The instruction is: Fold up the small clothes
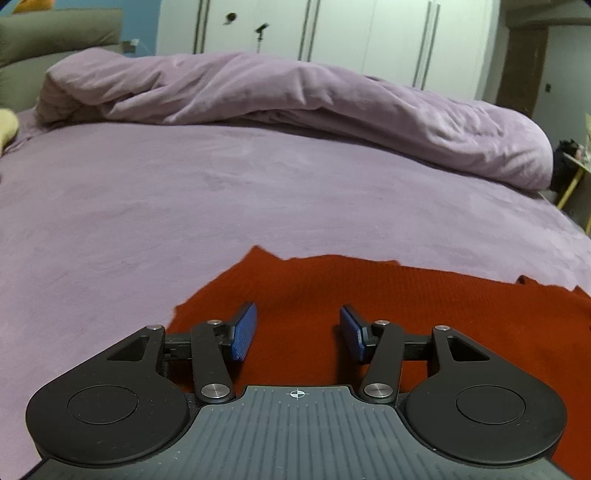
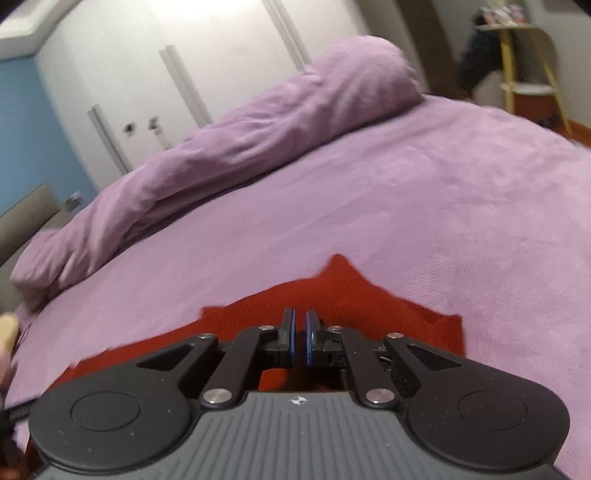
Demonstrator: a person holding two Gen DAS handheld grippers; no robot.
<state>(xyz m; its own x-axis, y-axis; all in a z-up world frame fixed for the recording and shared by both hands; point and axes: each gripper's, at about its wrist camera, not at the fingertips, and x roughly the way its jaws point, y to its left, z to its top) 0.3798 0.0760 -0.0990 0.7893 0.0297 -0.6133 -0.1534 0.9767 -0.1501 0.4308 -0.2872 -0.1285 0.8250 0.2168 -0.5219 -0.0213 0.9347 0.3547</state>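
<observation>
A red knitted garment [image 1: 388, 295] lies flat on the purple bed sheet [image 1: 184, 206]. My left gripper [image 1: 297, 321] is open above the garment's near left part, blue pads apart, nothing between them. In the right wrist view the same red garment [image 2: 343, 291] lies under my right gripper [image 2: 300, 325]. Its blue pads stand almost together with a thin gap. I see no cloth between the tips, though the red cloth lies right below them.
A rolled purple duvet [image 1: 295, 99] runs along the far side of the bed, also in the right wrist view [image 2: 229, 144]. White wardrobe doors [image 1: 332, 33] stand behind. A yellow-framed shelf [image 2: 524, 70] stands at the bed's far right corner. A grey headboard [image 1: 44, 40] is at left.
</observation>
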